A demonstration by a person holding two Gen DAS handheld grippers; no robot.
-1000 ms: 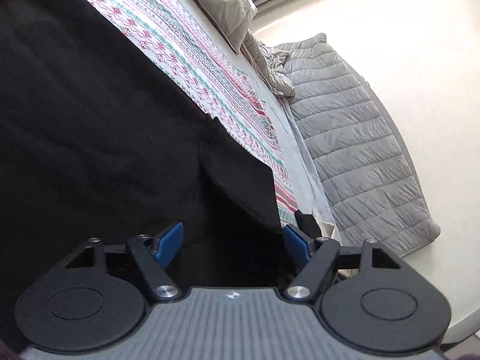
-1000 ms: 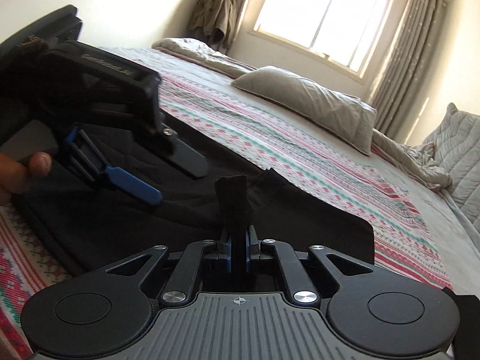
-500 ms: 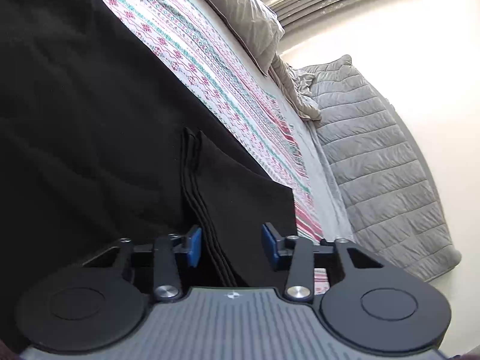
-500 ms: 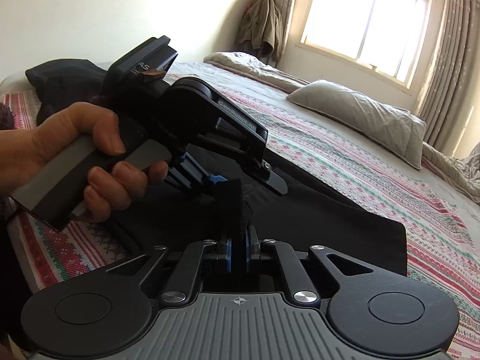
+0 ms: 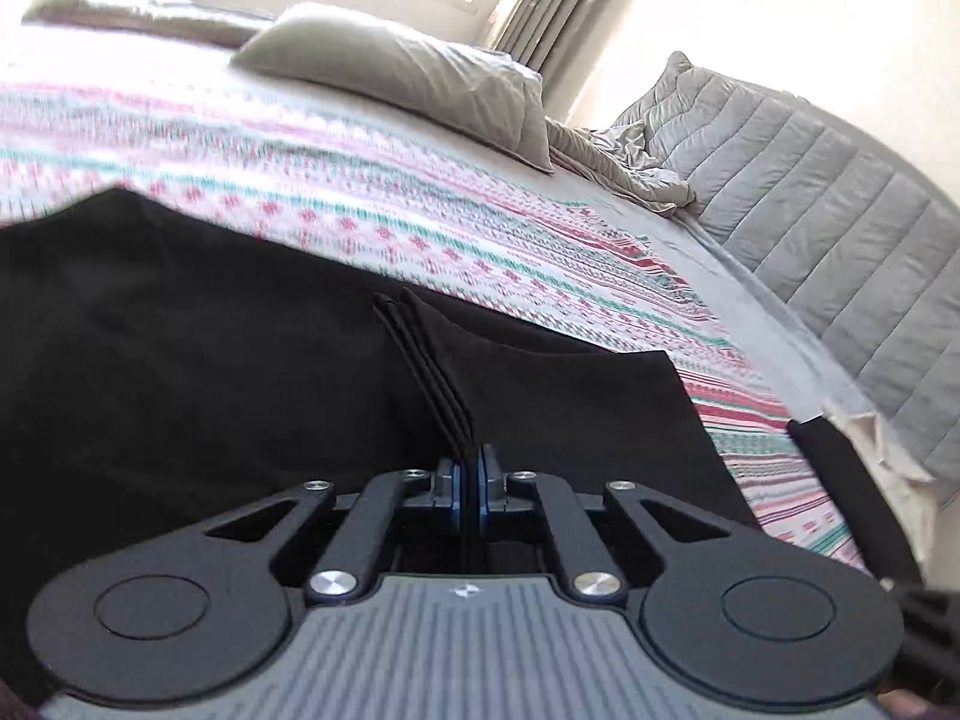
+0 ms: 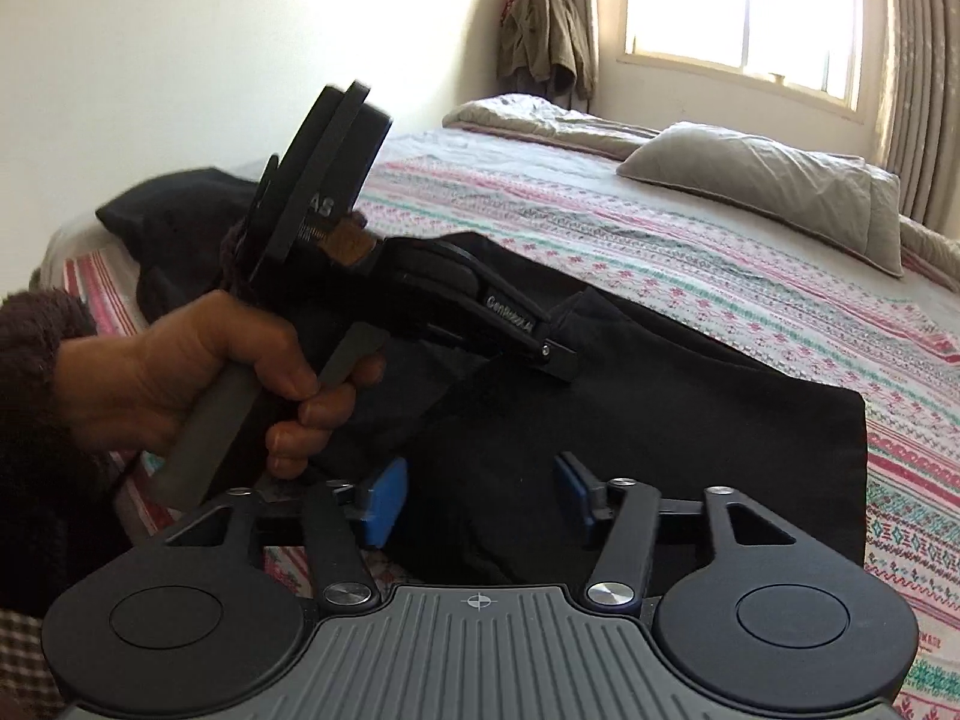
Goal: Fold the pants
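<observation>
My left gripper (image 5: 470, 483) has its blue-padded jaws pinched tight on a stacked edge of the black fabric pants (image 5: 252, 360); in the left wrist view several dark layers rise out of the jaws as a narrow ridge running up the centre of the frame. My right gripper (image 6: 477, 498) stands with its blue pads wide apart and nothing between them, hovering over the same pants, which fill the middle of the right wrist view and stop at a straight edge on the right of the frame.

The pants lie on the pink, white and green patterned bedspread (image 5: 540, 252), which stretches toward the grey pillow (image 5: 408, 69) in the upper centre of the left view. From the left claw the cloth spreads ahead and to both sides, its long run heading toward the left of that frame. In the right view the person's left hand (image 6: 180, 372) grips the left tool at the left centre, with that tool's tip just above and left of my open right jaws.

So the left arm is the one already on the cloth. I judge the next move turns on the right claw dropping forward onto the fabric just ahead of it, beside the left pinch, so both can carry the fold.
</observation>
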